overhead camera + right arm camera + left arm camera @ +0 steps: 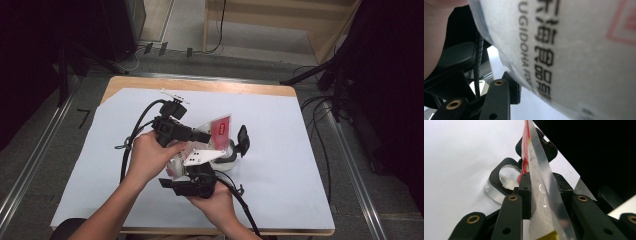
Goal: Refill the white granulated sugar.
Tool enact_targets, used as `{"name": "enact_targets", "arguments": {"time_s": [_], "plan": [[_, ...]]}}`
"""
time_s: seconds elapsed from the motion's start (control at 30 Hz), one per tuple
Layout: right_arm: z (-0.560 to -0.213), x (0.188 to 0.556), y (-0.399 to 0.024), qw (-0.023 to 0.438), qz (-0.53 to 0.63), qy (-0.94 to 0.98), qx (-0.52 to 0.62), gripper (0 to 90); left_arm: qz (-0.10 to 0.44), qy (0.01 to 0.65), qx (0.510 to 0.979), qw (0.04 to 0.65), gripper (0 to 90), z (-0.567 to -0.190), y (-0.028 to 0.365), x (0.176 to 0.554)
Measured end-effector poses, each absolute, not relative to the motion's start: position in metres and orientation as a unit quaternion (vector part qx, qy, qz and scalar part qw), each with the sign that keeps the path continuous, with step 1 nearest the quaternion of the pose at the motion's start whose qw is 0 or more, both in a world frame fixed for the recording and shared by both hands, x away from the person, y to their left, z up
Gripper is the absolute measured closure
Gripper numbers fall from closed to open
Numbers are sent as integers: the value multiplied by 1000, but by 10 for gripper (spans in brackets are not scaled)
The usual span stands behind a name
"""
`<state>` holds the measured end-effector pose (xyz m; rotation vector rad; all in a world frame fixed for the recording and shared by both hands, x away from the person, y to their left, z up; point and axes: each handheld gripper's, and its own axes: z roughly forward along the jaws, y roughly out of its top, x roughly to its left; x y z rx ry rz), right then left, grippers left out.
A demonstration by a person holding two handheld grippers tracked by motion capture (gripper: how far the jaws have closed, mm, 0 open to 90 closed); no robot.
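A clear plastic bag (220, 127) with a red label and pale grainy contents is held up over the table's middle. My left gripper (204, 136) comes in from the left, shut on the bag's sealed edge (541, 187), which stands pinched between its two pads. My right gripper (186, 170) reaches up from below, under its white plate. In the right gripper view the bag (574, 50), printed with black lettering, lies across the jaws against the one finger (499, 97) that shows; the other is hidden behind it. A glass container (227, 156) with a black clip lid (243, 140) sits just beyond, its round glass (507, 176) under the bag.
A white sheet (280, 165) covers the wooden table (200, 84). Cables trail from both grippers toward the near edge. Dark stands and cables crowd the floor on the right, and a wooden frame stands at the back.
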<state>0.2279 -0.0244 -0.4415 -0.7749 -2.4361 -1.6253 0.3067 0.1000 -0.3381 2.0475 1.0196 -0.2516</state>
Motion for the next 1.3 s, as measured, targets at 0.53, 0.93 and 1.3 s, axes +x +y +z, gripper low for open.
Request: {"name": "enact_targets", "arguments": {"time_s": [0.53, 0.93, 1.3], "plan": [[-436, 228, -26, 54, -531, -809, -248, 626, -103, 409, 812, 403, 720, -335, 101, 312], [-435, 233, -22, 61, -540, -800, -254, 626, -101, 426, 811, 389, 739, -332, 101, 318], [-434, 236, -22, 56, -541, -800, -253, 623, -100, 420, 810, 396, 752, -332, 102, 320]]}}
